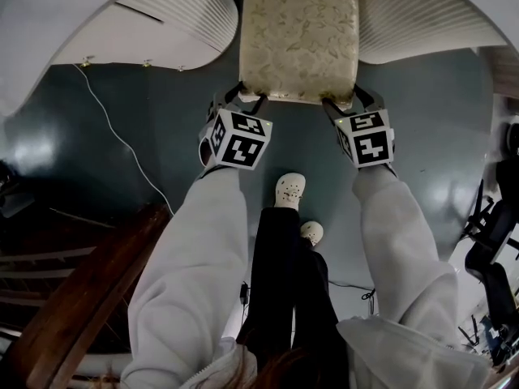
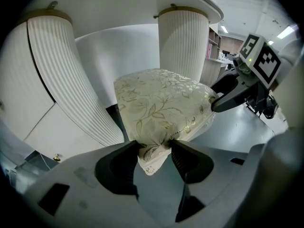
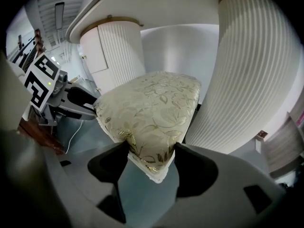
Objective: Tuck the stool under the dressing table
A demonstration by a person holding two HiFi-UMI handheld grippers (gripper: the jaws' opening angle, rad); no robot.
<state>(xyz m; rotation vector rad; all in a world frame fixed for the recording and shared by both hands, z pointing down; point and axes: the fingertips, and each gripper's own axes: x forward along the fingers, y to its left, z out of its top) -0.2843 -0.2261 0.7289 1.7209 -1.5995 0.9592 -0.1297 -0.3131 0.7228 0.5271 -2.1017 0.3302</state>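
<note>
The seat of the cream padded stool (image 2: 161,103) is woven cloth with a gold leaf pattern that shines a little. The white dressing table (image 3: 251,80) has rounded pedestals with a fine ribbed, matt surface, and its top looks smooth. The dark grey-green floor (image 1: 300,136) is glossy and reflects light. The left gripper (image 2: 154,156) and the right gripper (image 3: 151,158) have matt grey plastic shells and dull black jaws. The brown sloping beam (image 1: 89,298) looks like polished wood.

One stool (image 1: 298,35); two grippers (image 1: 246,96) (image 1: 347,100); two fluted pedestals (image 1: 186,6) (image 1: 422,14); two shoes (image 1: 289,190) (image 1: 311,232); one cable (image 1: 113,128).
</note>
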